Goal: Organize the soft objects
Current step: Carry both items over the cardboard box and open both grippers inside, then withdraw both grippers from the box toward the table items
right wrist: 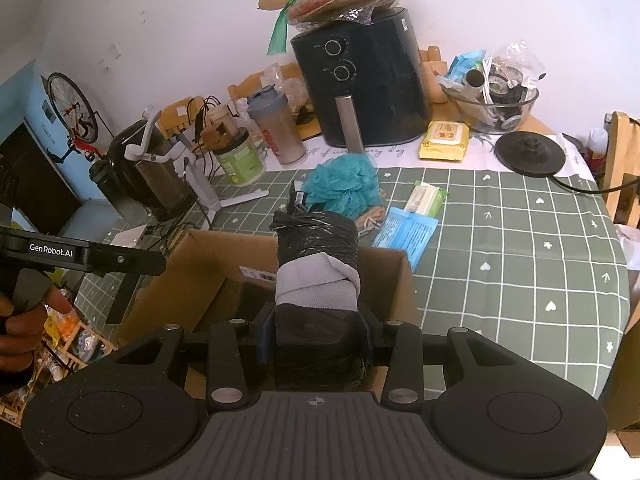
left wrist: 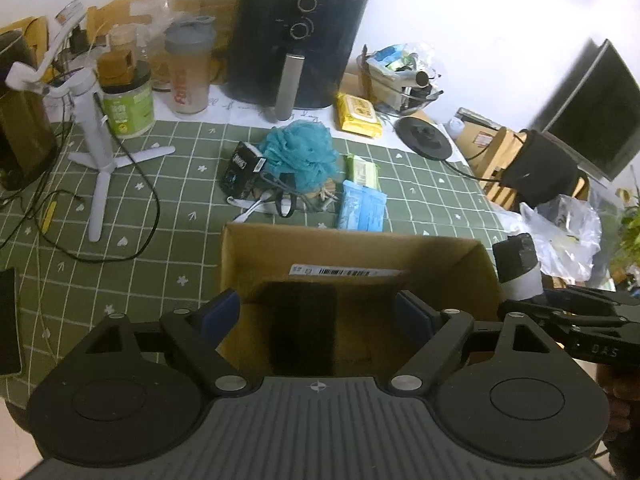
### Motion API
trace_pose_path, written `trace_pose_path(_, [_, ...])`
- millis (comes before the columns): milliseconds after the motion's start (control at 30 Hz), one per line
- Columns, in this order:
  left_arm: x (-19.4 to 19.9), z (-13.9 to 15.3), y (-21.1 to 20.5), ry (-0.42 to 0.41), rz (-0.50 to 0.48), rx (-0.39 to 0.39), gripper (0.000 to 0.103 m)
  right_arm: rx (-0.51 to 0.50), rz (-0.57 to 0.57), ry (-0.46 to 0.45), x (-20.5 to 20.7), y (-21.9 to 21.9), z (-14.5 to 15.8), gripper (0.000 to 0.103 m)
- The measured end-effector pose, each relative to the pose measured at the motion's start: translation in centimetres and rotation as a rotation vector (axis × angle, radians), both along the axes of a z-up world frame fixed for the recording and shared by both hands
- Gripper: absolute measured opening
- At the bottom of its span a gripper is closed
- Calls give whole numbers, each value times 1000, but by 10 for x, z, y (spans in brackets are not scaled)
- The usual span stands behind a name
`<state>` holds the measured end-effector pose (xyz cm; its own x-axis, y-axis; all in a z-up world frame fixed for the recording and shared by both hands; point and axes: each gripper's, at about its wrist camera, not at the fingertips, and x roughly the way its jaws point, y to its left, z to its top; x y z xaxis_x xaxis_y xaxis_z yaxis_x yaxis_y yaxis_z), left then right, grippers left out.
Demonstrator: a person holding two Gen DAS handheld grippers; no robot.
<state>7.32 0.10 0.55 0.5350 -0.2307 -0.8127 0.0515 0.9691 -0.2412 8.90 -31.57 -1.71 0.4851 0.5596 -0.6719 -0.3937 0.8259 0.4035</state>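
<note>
An open cardboard box [left wrist: 360,248] stands at the near edge of the green checked tablecloth. My left gripper [left wrist: 318,312] hangs over it, open, its blue pads clear of a dark soft bundle [left wrist: 304,332] lying inside the box. My right gripper [right wrist: 316,334] is shut on a roll [right wrist: 316,256] of black plastic wrapped in grey cloth, held above the box's [right wrist: 200,264] opening. The same roll [left wrist: 518,264] shows at the right of the left wrist view. Beyond the box lie a teal bath pouf [left wrist: 300,152], a blue soft pack [left wrist: 362,204] and a green wipes pack [left wrist: 362,170].
A black air fryer [left wrist: 300,40] stands at the back with a yellow wipes pack [left wrist: 358,116] beside it. A white tripod [left wrist: 96,136] with cables, jars and a shaker bottle [left wrist: 188,72] crowd the left. A small black carton [left wrist: 240,172] leans against the pouf. A kettle base [right wrist: 530,154] sits at the right.
</note>
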Motion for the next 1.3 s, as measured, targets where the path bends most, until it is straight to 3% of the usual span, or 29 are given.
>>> trace_pose_path(533, [-25, -3, 6, 23, 66, -6, 85, -50, 114, -59, 15, 31, 17, 46])
trace_pose_path(633, [-26, -5, 9, 30, 80, -4, 85, -104, 132, -64, 14, 39, 10, 83])
trace_pose_path(800, [-26, -8, 10, 46, 94, 6, 85, -139, 126, -30, 6, 39, -5, 100])
trace_pose_path(1300, [-13, -1, -5, 26, 16, 15, 85, -140, 13, 29, -2, 14, -16, 103])
